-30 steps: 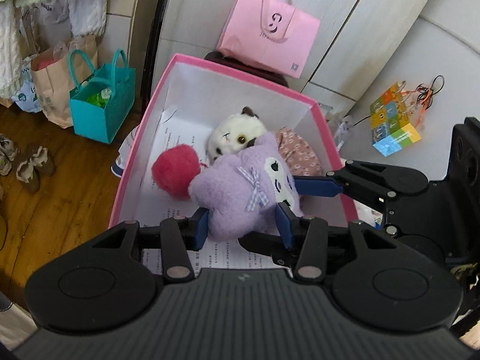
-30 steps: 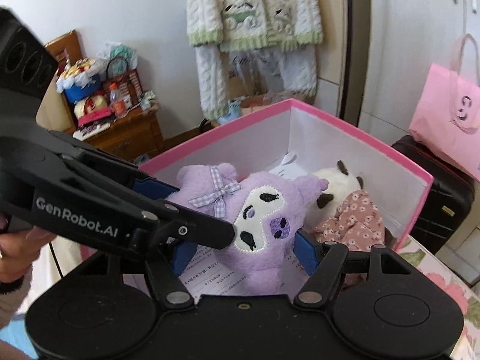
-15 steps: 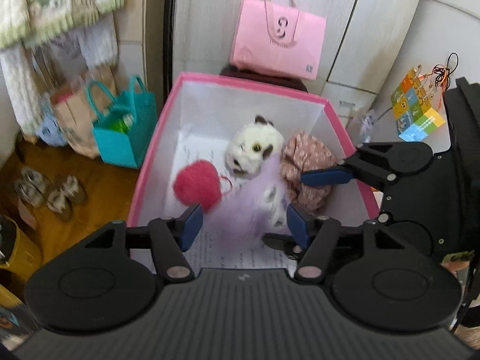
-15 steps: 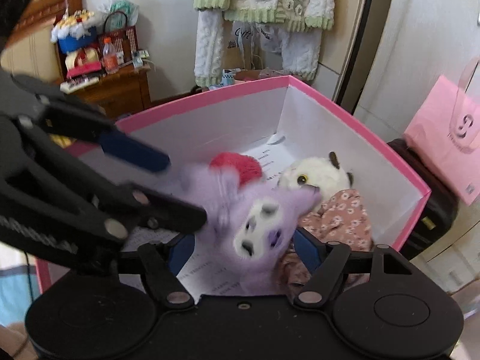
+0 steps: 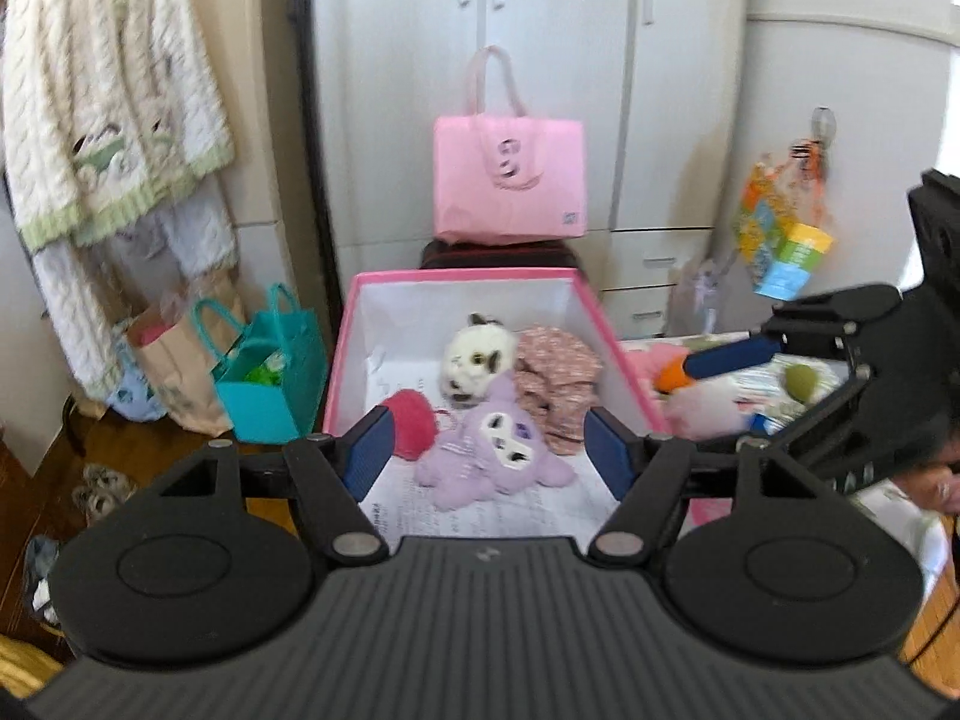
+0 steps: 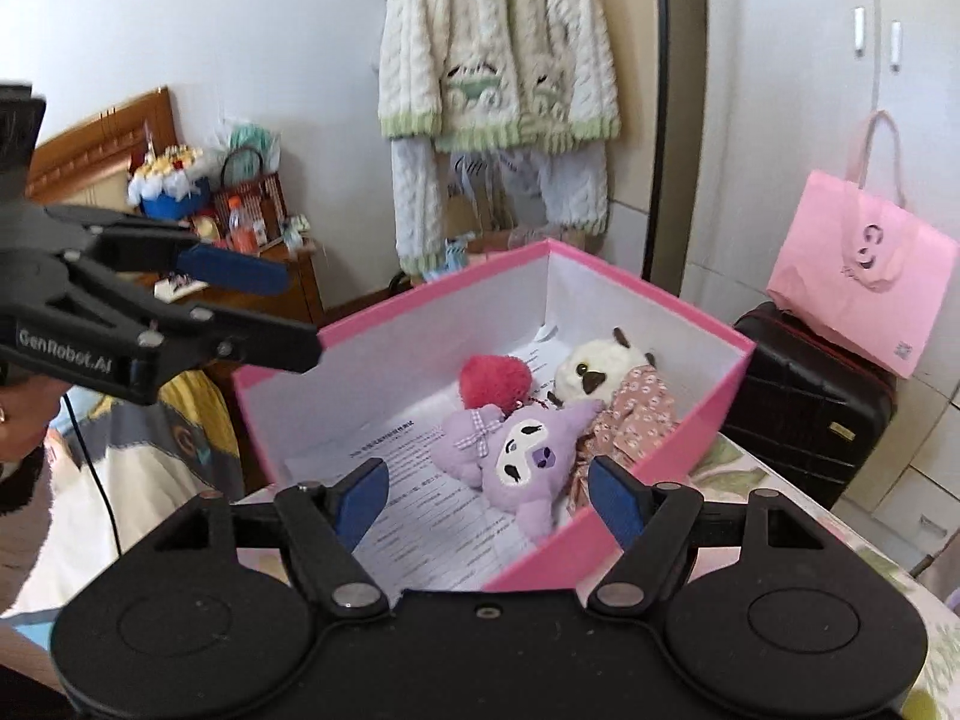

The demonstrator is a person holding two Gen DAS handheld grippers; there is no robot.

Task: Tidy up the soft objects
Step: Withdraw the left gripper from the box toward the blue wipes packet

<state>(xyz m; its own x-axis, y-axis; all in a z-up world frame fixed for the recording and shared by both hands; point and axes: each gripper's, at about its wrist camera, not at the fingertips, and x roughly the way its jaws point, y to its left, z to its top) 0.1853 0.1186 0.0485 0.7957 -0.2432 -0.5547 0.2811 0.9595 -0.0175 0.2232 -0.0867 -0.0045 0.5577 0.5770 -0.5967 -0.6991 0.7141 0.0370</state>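
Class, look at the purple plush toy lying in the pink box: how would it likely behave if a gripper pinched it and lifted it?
The purple plush toy looks stuffed and furry, so it would probably squash under the pads rather than slip. Its splayed limbs suggest they would dangle. It is probably light and unlikely to roll, since it lies flat on the printed paper in the pink box.

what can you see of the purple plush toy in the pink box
The purple plush toy is soft and fuzzy, with a white face patch, dark eyes and a checked bow near one ear. It lies on its back on printed paper inside the pink box, beside a red pompom and against a floral cloth. Neither gripper touches it.
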